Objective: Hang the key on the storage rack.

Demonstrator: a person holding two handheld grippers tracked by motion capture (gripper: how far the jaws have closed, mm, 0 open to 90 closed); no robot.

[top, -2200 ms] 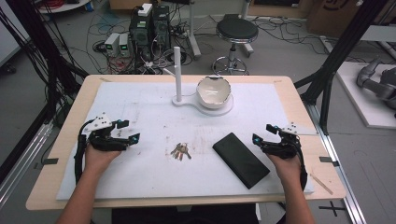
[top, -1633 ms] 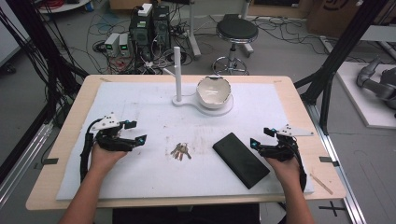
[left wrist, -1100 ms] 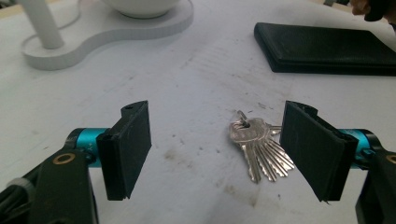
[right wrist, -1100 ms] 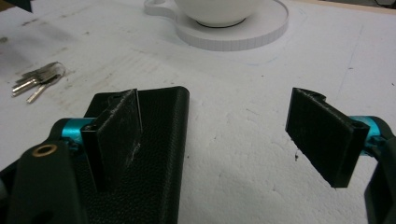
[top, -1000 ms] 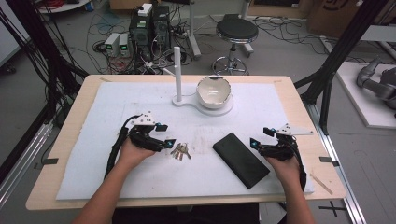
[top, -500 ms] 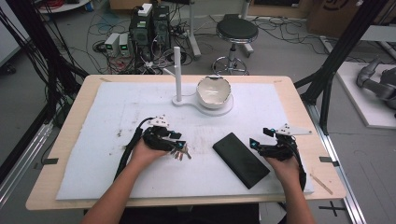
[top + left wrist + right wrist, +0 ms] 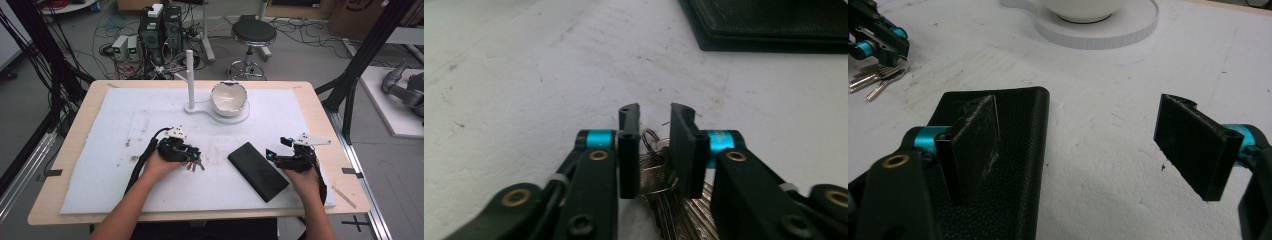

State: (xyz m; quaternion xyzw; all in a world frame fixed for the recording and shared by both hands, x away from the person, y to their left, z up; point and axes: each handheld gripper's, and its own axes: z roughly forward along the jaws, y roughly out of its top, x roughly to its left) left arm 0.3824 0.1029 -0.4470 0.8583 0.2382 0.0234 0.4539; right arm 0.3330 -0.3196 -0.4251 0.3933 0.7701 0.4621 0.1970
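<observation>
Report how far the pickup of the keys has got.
Done: the left tongs have reached the bunch of keys on the white mat. In hand: their jaws have just been closing around the key ring, and the keys are still on the mat; whether the pads press yet I cannot tell. Left: gripping and lifting them. The right tongs stand wide open by the black wallet.

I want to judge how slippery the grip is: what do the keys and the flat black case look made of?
Keys: metal, silvery and shiny, with bright glints on the ring and blades. Black case: probably leather or an imitation; matte, with a fine pebbled grain and a rounded corner.
</observation>
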